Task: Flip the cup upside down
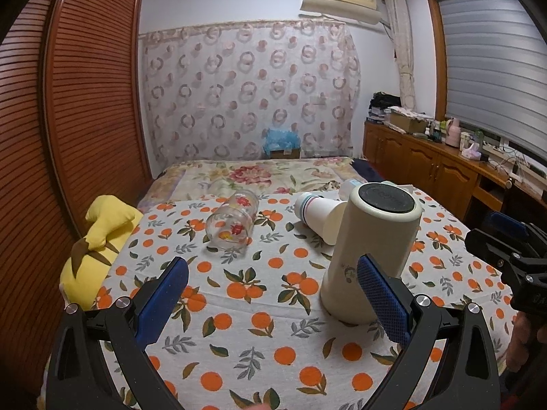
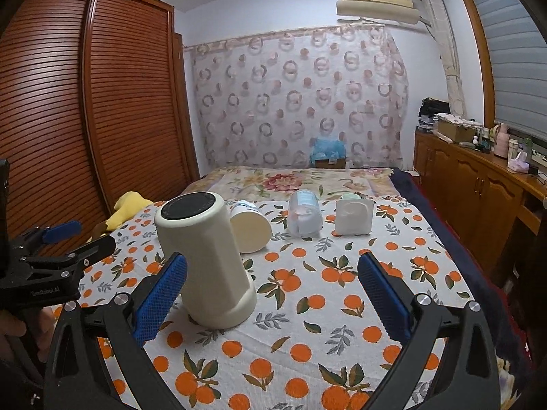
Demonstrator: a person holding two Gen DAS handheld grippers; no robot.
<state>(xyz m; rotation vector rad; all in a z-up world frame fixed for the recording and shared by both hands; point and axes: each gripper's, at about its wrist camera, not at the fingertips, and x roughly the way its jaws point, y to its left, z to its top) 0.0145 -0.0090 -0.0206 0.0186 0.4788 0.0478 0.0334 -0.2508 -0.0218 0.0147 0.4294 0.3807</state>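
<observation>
Several cups lie on the orange-print tablecloth [image 1: 259, 335]. One tall cream cup [image 1: 372, 256] already stands mouth-down at centre right; the clear printed glass [image 1: 232, 222] lies sideways, so I'd grip its wall squarely. Left gripper [image 1: 273, 304] and right gripper [image 2: 273, 300] gape wide, holding nothing.

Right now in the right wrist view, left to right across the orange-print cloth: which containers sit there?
Tall cream cup standing mouth down, black base up → cream cup on its side → clear bottle on its side → white square container. Both claws are open and hold nothing.
</observation>
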